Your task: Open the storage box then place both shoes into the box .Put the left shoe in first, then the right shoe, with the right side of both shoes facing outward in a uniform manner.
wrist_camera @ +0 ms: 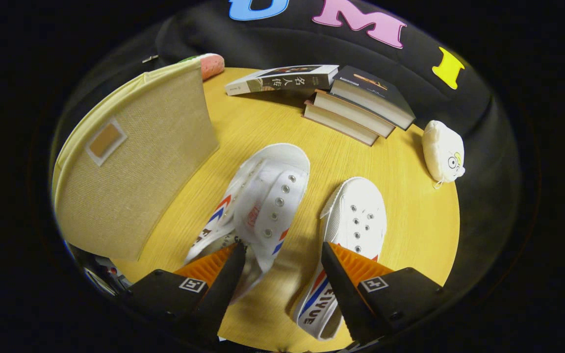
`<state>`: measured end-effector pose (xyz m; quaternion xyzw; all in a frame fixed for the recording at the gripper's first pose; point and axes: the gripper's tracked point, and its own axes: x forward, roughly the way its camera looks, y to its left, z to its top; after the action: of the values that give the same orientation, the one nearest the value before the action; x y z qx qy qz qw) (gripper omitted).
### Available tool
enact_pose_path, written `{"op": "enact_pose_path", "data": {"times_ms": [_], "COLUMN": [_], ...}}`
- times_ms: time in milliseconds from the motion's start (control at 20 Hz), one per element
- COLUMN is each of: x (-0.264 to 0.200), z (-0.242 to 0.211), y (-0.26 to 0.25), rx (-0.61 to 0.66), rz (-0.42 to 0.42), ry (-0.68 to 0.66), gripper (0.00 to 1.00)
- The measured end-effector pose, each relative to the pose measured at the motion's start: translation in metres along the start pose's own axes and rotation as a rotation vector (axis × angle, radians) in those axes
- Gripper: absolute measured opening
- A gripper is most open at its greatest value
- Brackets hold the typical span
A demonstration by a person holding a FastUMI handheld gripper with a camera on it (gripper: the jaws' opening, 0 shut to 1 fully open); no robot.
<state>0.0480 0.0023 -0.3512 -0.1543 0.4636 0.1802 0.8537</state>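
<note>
Two white canvas shoes with red and blue stripes lie on the round wooden table [410, 235], toes pointing away from me. One shoe [268, 191] is tilted onto its side just ahead of my left finger [228, 267], its tongue reaching into the gap between the fingers. The other shoe [356, 220] lies flat, and my right finger [341, 274] covers part of its side. My gripper [281, 247] is open and wide, with neither shoe pressed between the fingers. The beige fabric storage box [130, 171] stands to the left of the shoes, a label window on its facing side.
Several books [356, 105] lie stacked and fanned at the table's far edge. A small white plush toy [443, 151] sits at the right rim. A pink and green soft thing [211, 64] peeks out behind the box. Bare tabletop lies between the shoes and the books.
</note>
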Motion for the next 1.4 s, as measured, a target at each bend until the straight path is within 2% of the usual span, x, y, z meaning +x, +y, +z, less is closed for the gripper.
{"op": "enact_pose_path", "data": {"times_ms": [150,250,350,400,600,650,950,1200,1400], "x": [0.010,0.014,0.014,0.013,0.011,0.011,-0.029,-0.103,-0.162], "z": [0.010,0.008,0.007,0.009,0.009,0.008,0.013,0.040,0.083], "y": [0.005,0.017,0.020,0.021,0.019,0.020,0.014,0.011,0.024], "rx": [0.053,0.137,0.213,0.245,0.400,0.423,0.503,0.628,0.701], "rz": [0.044,0.108,0.136,0.159,0.174,0.178,0.114,0.058,0.045], "ry": [-0.009,0.016,0.023,0.024,0.016,0.024,-0.004,-0.094,-0.194], "gripper": [0.89,0.71,0.40,0.37,0.10,0.06,0.06,0.06,0.06]}}
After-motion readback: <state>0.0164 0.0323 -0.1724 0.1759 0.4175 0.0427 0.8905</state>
